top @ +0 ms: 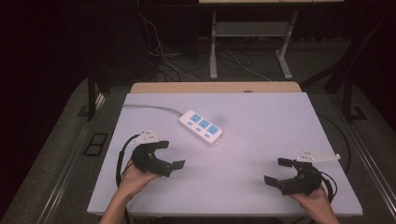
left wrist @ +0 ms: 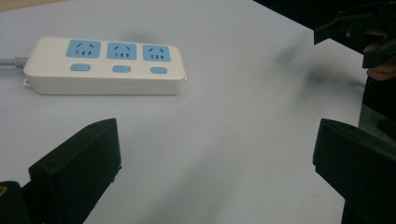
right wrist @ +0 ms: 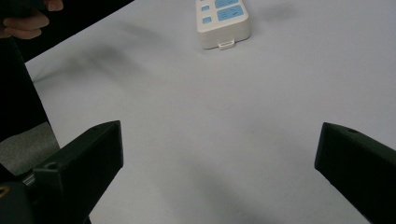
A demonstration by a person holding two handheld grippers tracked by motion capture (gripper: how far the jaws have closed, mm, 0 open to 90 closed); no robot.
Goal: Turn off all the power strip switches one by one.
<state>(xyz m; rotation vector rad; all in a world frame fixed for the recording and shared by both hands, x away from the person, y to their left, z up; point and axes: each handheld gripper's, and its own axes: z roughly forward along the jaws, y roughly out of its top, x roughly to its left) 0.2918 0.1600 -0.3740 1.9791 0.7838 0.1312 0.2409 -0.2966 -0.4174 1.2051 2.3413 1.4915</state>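
A white power strip [top: 201, 127] with three blue sockets and blue switches lies flat at the middle of the white table [top: 261, 121]. My left gripper [top: 172, 154] rests at the front left, open and empty, its jaws pointing towards the table's middle. At the front right, my right gripper [top: 275, 171] is open and empty too, jaws pointing left. The left gripper view has the power strip [left wrist: 105, 65] ahead at upper left, beyond the left gripper [left wrist: 215, 154], with the right gripper [left wrist: 359, 32] far off. In the right gripper view the strip's end [right wrist: 224, 21] lies beyond the wide jaws of the right gripper [right wrist: 217, 154].
The strip's grey cord [top: 149, 108] runs off towards the table's back left corner. A wooden board edge [top: 215, 87] lies behind the table. Beyond it are desk legs [top: 213, 46] and loose cables on the floor. A hand [right wrist: 28, 18] holding the left gripper is at upper left.
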